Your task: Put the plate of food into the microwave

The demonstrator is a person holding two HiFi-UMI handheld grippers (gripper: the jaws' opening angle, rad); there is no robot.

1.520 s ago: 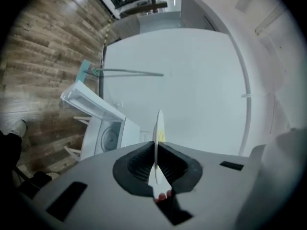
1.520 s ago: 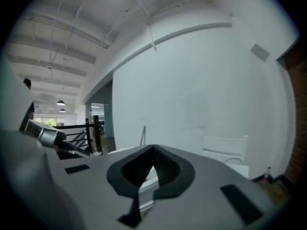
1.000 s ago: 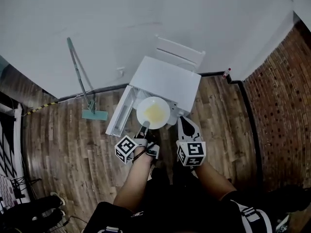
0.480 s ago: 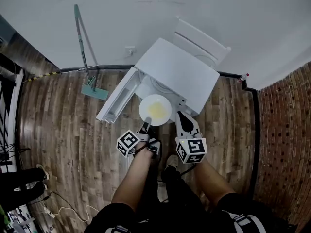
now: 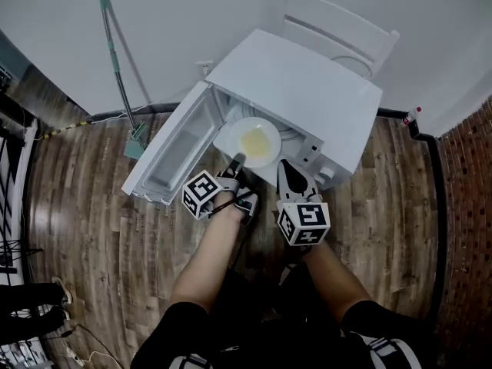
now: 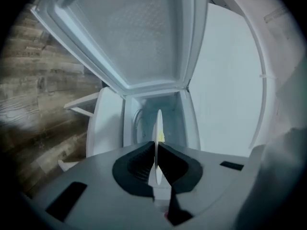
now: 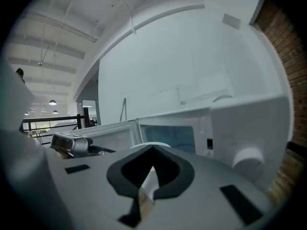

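My left hand-held gripper (image 5: 236, 161) clamps the plate (image 5: 269, 153) rim at 7 o'clock, level so nothing spills, at the open microwave (image 5: 307, 91) mouth; my right hand-held gripper (image 5: 290, 173), closed and empty, hangs clear.

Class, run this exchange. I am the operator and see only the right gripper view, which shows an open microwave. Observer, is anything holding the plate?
Observer: Yes. The left gripper is shut on the rim of the plate.
Operator: What is on it?
Observer: The head view shows yellow food in its middle.
Operator: Is it inside?
Observer: It is at the open mouth of the microwave; I cannot tell how far in. The door stands swung out to the left.
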